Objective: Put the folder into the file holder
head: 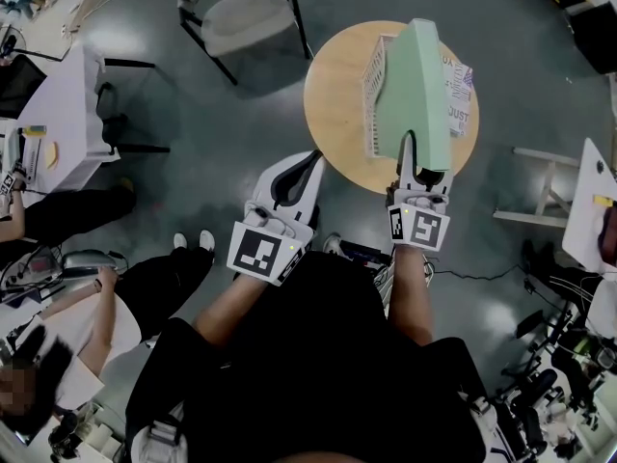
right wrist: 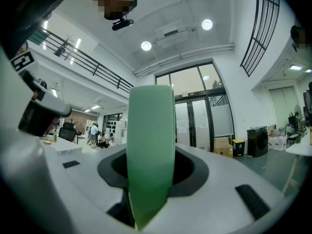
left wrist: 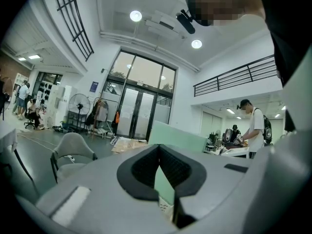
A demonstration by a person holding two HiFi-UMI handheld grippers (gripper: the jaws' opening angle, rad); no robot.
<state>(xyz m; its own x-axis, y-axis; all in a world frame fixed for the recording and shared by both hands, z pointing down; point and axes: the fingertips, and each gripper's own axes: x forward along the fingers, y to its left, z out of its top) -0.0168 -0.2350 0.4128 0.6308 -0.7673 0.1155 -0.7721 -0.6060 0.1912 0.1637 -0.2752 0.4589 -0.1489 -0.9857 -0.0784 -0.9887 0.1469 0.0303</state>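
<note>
A pale green folder [head: 416, 85] is held on edge over the round wooden table [head: 333, 104]. My right gripper [head: 421, 167] is shut on its near end. In the right gripper view the folder [right wrist: 151, 145] stands upright between the jaws of that gripper [right wrist: 148, 174]. A white mesh file holder [head: 374, 95] stands on the table just left of the folder, close beside it. My left gripper [head: 304, 167] hovers off the table's near left edge, shut on nothing. Past the left gripper [left wrist: 159, 152] in its own view, the folder [left wrist: 178, 135] shows as a green slab.
Printed papers [head: 458, 95] lie on the table to the right of the folder. A grey chair [head: 241, 17] stands beyond the table, a white stool [head: 549, 186] to the right and a white desk [head: 58, 114] to the left. A seated person [head: 87, 326] is at lower left.
</note>
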